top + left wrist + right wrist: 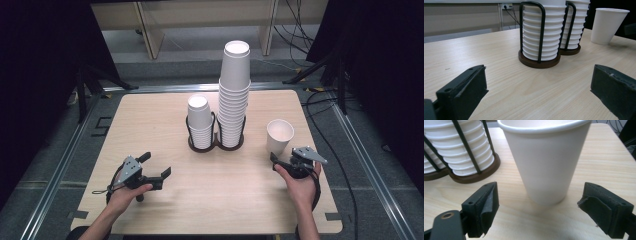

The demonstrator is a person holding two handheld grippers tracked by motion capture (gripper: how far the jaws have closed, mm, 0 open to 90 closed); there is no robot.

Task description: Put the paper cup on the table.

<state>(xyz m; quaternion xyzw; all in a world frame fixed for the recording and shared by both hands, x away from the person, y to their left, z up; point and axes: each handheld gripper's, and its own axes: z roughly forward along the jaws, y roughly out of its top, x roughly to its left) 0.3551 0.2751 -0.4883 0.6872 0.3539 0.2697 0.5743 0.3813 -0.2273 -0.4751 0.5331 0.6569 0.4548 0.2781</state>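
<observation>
A single white paper cup [280,136] stands upright on the wooden table [225,200] at the right. My right gripper [284,156] sits just in front of it, open. In the right gripper view the cup [544,162] rises between and slightly beyond the two spread jaws of the right gripper [540,207], and neither pad touches it. A dark wire holder [215,146] at the table's middle carries a short stack of cups [200,122] and a tall stack [234,95]. My left gripper [156,164] rests low at the front left, open and empty, pointing toward the holder [539,62].
Bare tabletop lies between the left gripper [537,87] and the holder. In the left gripper view the lone cup [607,25] stands to the right of the stacks. Metal rails [60,165] frame the table, and cables [340,150] run along the floor at the right.
</observation>
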